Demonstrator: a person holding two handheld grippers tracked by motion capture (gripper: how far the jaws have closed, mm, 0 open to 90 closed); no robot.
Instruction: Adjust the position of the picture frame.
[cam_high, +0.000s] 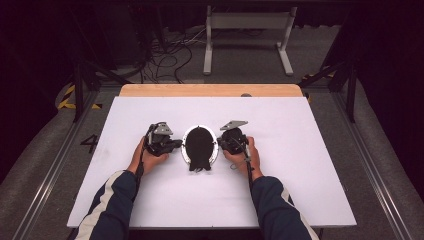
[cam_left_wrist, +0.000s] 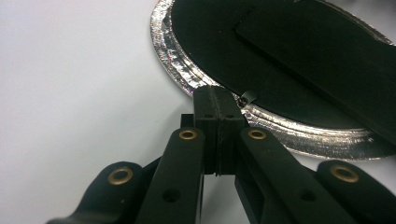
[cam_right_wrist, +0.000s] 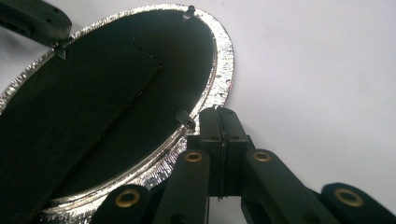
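An oval picture frame (cam_high: 200, 145) lies face down in the middle of the white table, its black backing ringed by a silver rim (cam_left_wrist: 177, 70). A flat black stand panel (cam_right_wrist: 70, 107) lies across the backing. My left gripper (cam_high: 176, 144) is shut, its tips (cam_left_wrist: 218, 100) at the frame's left rim beside a small metal tab (cam_left_wrist: 246, 97). The right gripper (cam_high: 220, 142) is also shut, with its tips (cam_right_wrist: 220, 119) at the right rim next to another tab (cam_right_wrist: 185, 117). Nothing shows between either pair of jaws. The left gripper's tip (cam_right_wrist: 32, 21) appears across the frame.
The white table top (cam_high: 300, 165) has a wooden strip (cam_high: 210, 90) along its far edge. Beyond it on the floor stand a white frame leg (cam_high: 247, 30) and loose cables (cam_high: 165, 55). Dark sleeves (cam_high: 115, 200) come in from the bottom.
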